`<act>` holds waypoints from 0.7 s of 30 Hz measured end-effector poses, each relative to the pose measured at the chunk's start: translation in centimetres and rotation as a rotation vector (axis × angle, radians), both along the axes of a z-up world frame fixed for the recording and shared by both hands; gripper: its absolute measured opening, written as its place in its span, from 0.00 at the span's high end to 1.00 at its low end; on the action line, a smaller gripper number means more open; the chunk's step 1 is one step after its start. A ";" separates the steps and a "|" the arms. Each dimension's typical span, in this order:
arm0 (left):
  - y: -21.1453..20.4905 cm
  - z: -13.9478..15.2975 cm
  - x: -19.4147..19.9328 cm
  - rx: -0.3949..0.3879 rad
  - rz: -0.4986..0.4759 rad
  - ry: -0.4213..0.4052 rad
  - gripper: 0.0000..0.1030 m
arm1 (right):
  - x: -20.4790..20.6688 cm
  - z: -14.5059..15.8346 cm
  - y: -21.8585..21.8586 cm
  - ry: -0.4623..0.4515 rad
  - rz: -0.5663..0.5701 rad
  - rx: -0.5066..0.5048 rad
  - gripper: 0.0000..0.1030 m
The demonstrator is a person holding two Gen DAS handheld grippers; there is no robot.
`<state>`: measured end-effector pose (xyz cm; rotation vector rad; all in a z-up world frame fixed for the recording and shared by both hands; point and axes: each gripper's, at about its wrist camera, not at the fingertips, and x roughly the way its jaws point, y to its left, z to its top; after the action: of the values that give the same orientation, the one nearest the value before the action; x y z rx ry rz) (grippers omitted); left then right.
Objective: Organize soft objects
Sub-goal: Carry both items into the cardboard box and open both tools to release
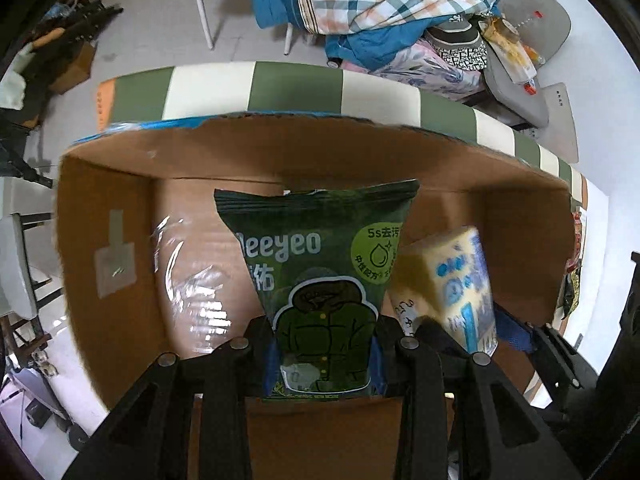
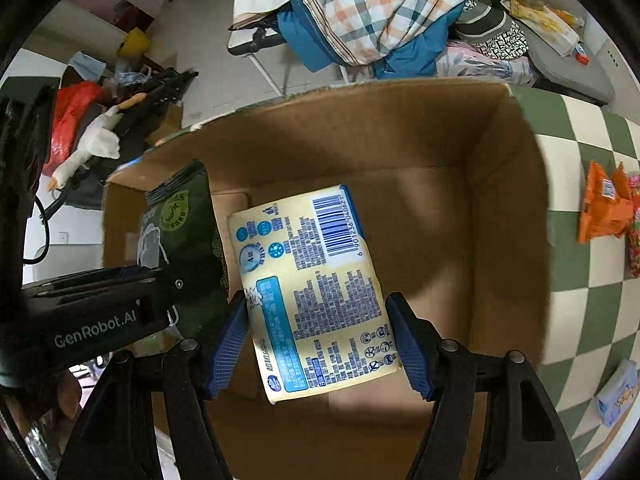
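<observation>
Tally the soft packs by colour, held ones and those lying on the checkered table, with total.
Dark green soft pack, held by left gripper: 1
Pale yellow soft pack, in right gripper: 1
Orange soft pack: 1
Light blue soft pack: 1
Total: 4

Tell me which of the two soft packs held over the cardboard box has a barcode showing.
The pale yellow tissue pack in the right gripper shows the barcode. The dark green wipes pouch in the left gripper shows a jacket drawing instead.
</observation>
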<state>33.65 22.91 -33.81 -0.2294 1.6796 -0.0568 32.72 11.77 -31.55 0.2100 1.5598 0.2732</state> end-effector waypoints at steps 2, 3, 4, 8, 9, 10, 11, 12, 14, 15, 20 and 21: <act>0.1 -0.5 0.5 -0.009 -0.011 0.005 0.69 | 0.6 -1.1 0.2 0.002 -0.016 -0.009 0.34; 0.1 -0.7 0.7 -0.012 -0.016 0.007 0.69 | 0.9 -1.5 0.4 0.001 -0.024 -0.013 0.35; 0.1 -0.8 0.8 -0.014 -0.021 0.007 0.69 | 1.2 -1.9 0.3 -0.001 -0.028 -0.016 0.35; 0.6 -1.3 1.1 -0.018 -0.022 0.030 0.68 | 1.8 -2.8 1.0 -0.025 -0.033 -0.025 0.36; 0.7 -1.3 0.9 -0.025 -0.020 0.036 0.67 | 2.1 -3.0 1.2 -0.023 -0.026 -0.026 0.36; 0.8 -1.3 0.9 -0.032 -0.015 0.041 0.63 | 2.1 -3.0 1.5 -0.018 -0.016 -0.026 0.36; 1.1 -1.3 0.8 -0.035 -0.011 0.048 0.59 | 2.1 -3.0 1.6 -0.013 -0.006 -0.024 0.36; 1.2 -1.2 0.7 -0.041 -0.008 0.049 0.51 | 2.1 -3.1 1.8 -0.004 0.005 -0.023 0.36; 1.5 -0.8 0.6 -0.032 -0.009 0.038 0.37 | 2.0 -3.1 1.9 0.006 0.015 -0.034 0.33; 1.6 -0.4 0.3 -0.019 -0.014 0.029 0.29 | 1.9 -3.0 1.9 0.007 0.021 -0.041 0.27; 2.3 2.1 -1.4 0.038 -0.029 -0.034 0.07 | 0.8 -1.4 1.4 -0.008 0.036 -0.091 0.14; 2.5 2.5 -1.8 0.047 -0.028 -0.044 0.05 | 0.5 -1.1 1.3 -0.009 0.044 -0.108 0.07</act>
<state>31.84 25.45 -31.33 -0.1679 1.6382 -0.0431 33.23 13.09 -32.63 0.0900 1.5668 0.2232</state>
